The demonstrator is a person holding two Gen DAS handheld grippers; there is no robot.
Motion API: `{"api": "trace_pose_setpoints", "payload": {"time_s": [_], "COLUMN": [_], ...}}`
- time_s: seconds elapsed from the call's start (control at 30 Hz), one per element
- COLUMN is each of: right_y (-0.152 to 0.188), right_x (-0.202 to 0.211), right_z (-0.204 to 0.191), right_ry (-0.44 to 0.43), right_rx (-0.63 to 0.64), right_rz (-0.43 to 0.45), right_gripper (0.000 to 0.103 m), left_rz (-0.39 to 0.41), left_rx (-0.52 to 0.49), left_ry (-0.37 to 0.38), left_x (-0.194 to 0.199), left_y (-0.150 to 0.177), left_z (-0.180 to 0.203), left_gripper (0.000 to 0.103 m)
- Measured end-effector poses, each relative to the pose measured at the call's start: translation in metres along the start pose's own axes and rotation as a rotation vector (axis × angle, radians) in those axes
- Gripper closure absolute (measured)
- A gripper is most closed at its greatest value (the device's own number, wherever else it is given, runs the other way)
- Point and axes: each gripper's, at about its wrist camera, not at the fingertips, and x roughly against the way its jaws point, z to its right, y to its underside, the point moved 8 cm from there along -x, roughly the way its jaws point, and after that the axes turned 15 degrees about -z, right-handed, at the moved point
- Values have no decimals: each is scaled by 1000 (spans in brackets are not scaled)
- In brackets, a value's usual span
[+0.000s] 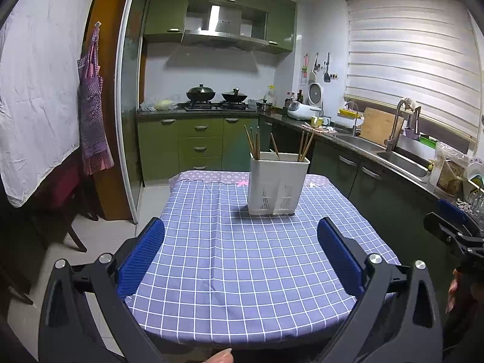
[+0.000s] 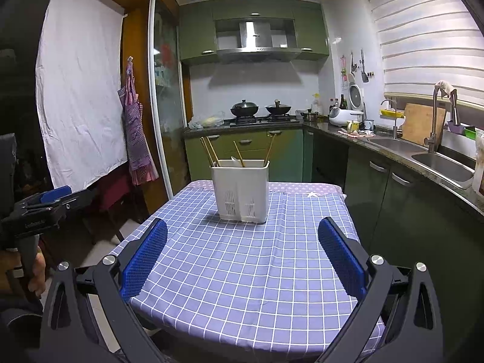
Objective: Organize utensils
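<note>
**Chopsticks stand in the white holder, and both grippers wait with nothing in them**

A white holder [image 1: 278,183] stands upright on the far middle of the table [image 1: 242,272]. The table has a blue checked cloth on it. No loose utensils show on the cloth in either view.

Wooden chopsticks [image 1: 253,143] stick up out of the holder. Some lean at the left side, one stands near the middle, and some lean at the right side [image 1: 305,146]. From the right wrist view a pale thing [image 2: 235,160], maybe a spoon, peeks over the rim near the middle, but it is too small to be sure. The holder looks split into parts inside, with slots low on its front. How many parts it has I cannot tell.

The left gripper [image 1: 240,254] is over the near edge of the table. Its jaws are wide apart and hold nothing. The right gripper [image 2: 242,255] is the same: jaws wide apart, nothing between them.

This scene fits two times. The utensils may all be sorted into the holder now, or they may yet be moved between its parts.

If a chopstick must be picked, it is best to come down from above, pinch near its top end, and lift straight up. The holder looks light and could tip if a stick is pulled sideways.
</note>
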Motion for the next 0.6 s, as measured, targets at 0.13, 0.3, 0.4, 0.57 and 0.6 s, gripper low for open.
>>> {"api": "trace_pose_setpoints", "payload": {"time_s": [0.13,0.3,0.4,0.57,0.6], "right_y": [0,0,1,2,2], "right_x": [-3,-4,-5,-8,-9], "right_z": [0,0,1,-1,-2], "right_ry": [-3,-5,-5,-5,-7], "right_rx": [1,1,1,5,5], "right_rz": [-5,-5,-6,-14,-15], "right_gripper": [5,5,5,5,5], "left_rz": [-1,-2,-1,-1,-2], "left_rx": [-2,-1,-4,-8,-7], "left_ry": [3,9,9,8,8], "left_x": [0,-1,0,-1,-1], "left_y": [0,1,2,3,3], "left_z": [1,2,3,5,5], "left_gripper": [7,7,7,7,7]}}
